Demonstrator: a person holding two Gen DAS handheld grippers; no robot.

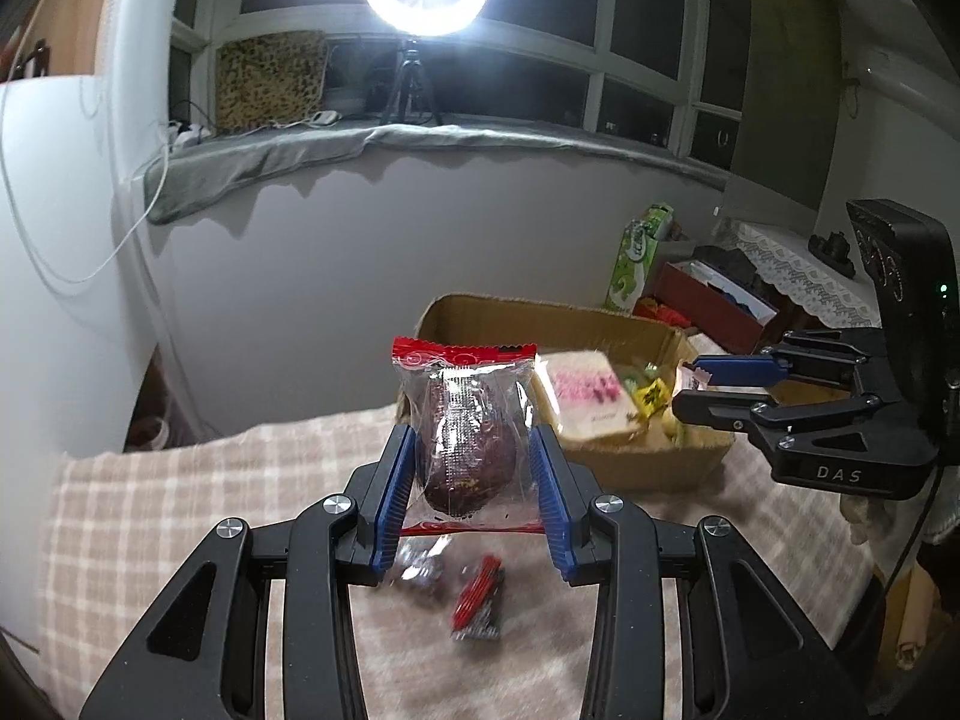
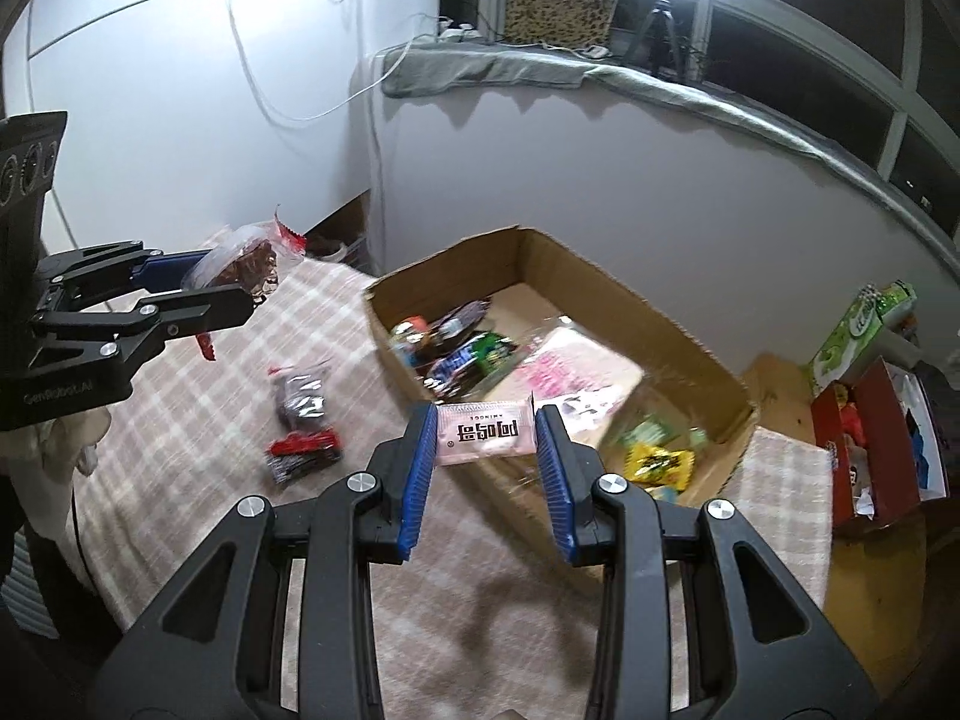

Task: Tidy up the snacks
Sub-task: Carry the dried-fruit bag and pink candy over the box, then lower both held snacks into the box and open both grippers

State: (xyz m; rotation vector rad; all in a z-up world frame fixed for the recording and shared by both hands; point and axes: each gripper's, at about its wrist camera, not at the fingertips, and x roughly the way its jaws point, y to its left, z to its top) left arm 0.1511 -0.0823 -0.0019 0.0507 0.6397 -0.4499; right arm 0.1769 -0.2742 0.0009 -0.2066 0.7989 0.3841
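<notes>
Left gripper (image 1: 474,456) is clenching a clear wrapper with a dark brown cake (image 1: 467,438) for me, raised above the checked cloth (image 1: 180,498), short of the cardboard box (image 1: 630,462); two more packets (image 1: 462,588) are lying below it. Over in the right wrist view, my right gripper (image 2: 486,438) is gripping a pink sachet (image 2: 485,433) at the box's near wall, with the box (image 2: 708,360) already holding snacks. I judge both are mid-carry; next I'm needing to get over the opening and release

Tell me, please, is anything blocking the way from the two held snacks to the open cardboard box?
Nothing visible does. The brown snack in the left gripper and the pink packet in the right gripper hang near the open-topped cardboard box.
</notes>
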